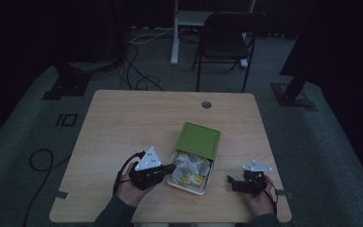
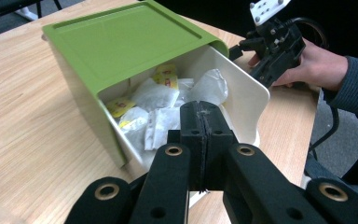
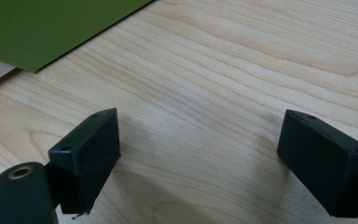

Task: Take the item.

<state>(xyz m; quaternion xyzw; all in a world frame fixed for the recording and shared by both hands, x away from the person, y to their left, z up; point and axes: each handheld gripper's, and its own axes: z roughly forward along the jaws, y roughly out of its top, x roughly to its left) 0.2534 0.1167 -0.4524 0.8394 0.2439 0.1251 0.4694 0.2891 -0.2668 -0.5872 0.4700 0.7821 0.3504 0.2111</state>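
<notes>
From above, the white box [image 1: 189,176] sat near the front of the pale wood-grain bench [image 1: 123,118], between the two hands, its flat green lid [image 1: 198,140] slid back over the far half. The left gripper [image 1: 170,168] reached to the box's near-left rim with its jaws pressed together on nothing. Its own view showed what the high view blurred: crinkled white sachets with yellow tags [image 2: 161,105] heaped inside smooth plastic walls. The right gripper [image 1: 230,180] rested on the bench right of the box; its view showed blocky matte black jaws standing wide over bare wood.
</notes>
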